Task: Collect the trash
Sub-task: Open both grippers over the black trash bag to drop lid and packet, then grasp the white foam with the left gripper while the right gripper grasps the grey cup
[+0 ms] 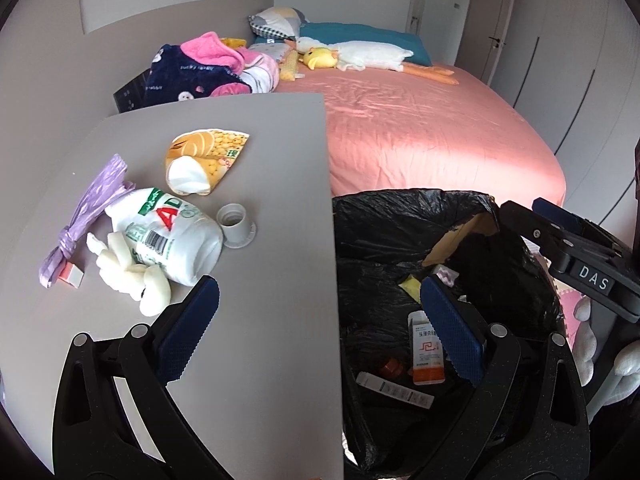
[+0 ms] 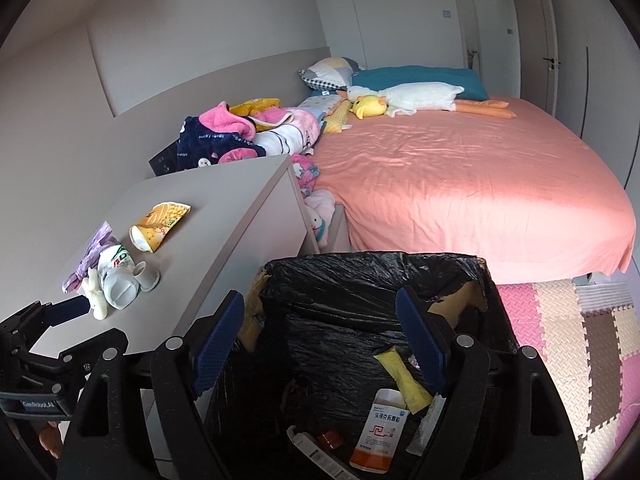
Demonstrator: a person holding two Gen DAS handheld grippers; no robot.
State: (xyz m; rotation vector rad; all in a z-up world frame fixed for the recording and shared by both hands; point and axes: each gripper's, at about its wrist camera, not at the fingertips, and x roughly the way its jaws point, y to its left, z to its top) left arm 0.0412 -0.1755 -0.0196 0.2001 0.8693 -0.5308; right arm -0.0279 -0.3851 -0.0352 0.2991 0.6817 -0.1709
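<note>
Trash is split between two places: some already lies in the black-lined bin (image 2: 360,292), including an orange-and-white box (image 2: 378,428) and a yellow wrapper (image 2: 402,376), while the rest sits on the grey bedside table (image 1: 260,280). On that table I see a white plastic bottle (image 1: 172,232) on its side, a grey cap (image 1: 236,226) just beside it, a crushed corn-print paper cup (image 1: 204,160), a purple knotted bag (image 1: 92,208) and some white foam scraps (image 1: 132,272) touching the bottle. My right gripper (image 2: 320,324) hangs over the bin mouth, its jaws spread and holding nothing. My left gripper (image 1: 320,312) straddles the table's edge, also spread wide and empty. I judge I am between drops, with the table items not yet collected. Next I would swing the left gripper toward the bottle, the nearest piece, and close across its body; being round and lying down, it may roll away.
</note>
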